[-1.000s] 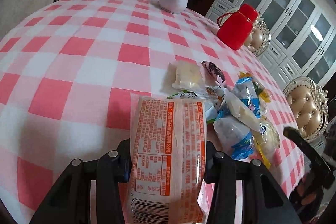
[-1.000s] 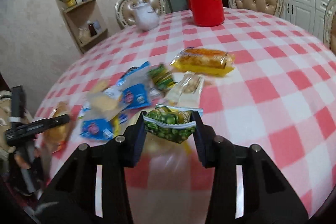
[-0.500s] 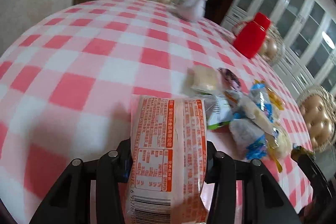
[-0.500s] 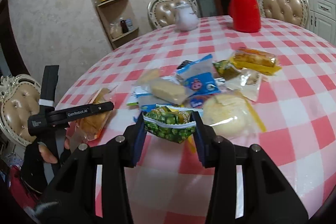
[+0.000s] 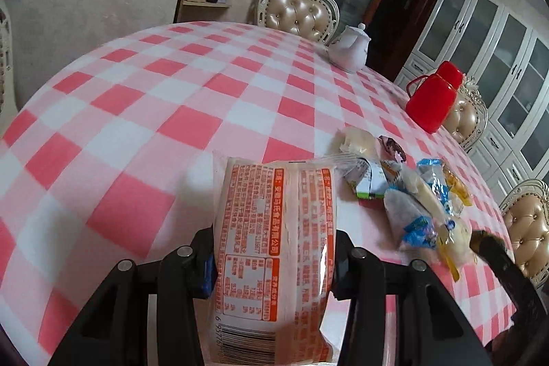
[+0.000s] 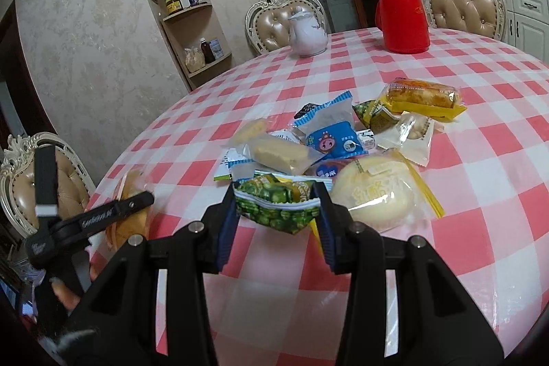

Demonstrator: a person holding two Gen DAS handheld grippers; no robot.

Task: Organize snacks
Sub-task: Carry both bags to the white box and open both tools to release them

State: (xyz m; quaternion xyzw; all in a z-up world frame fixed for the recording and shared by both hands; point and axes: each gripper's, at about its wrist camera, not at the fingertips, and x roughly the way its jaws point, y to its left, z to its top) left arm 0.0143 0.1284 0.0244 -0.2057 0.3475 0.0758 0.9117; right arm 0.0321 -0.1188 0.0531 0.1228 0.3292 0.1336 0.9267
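My left gripper (image 5: 272, 258) is shut on an orange-and-clear snack packet (image 5: 274, 249), held above the checked tablecloth left of the snack pile (image 5: 422, 201). In the right wrist view the same gripper (image 6: 96, 216) shows at the left table edge with the orange packet (image 6: 128, 191) behind it. My right gripper (image 6: 278, 220) is shut on a small green pea-snack packet (image 6: 278, 206), held just in front of the pile: a round yellow bun (image 6: 374, 198), blue packets (image 6: 334, 139), a clear cake packet (image 6: 278, 151), a yellow bread packet (image 6: 420, 96).
A red thermos (image 6: 401, 12) and a white teapot (image 6: 307, 35) stand at the far side of the round table (image 6: 480, 160). Padded chairs (image 6: 461, 6) ring it. A corner shelf (image 6: 197, 36) with jars stands by the wall.
Both grippers have pulled back and swung their view, each still holding its packet. The left one has moved left of the pile; the right one now faces the pile from the front.
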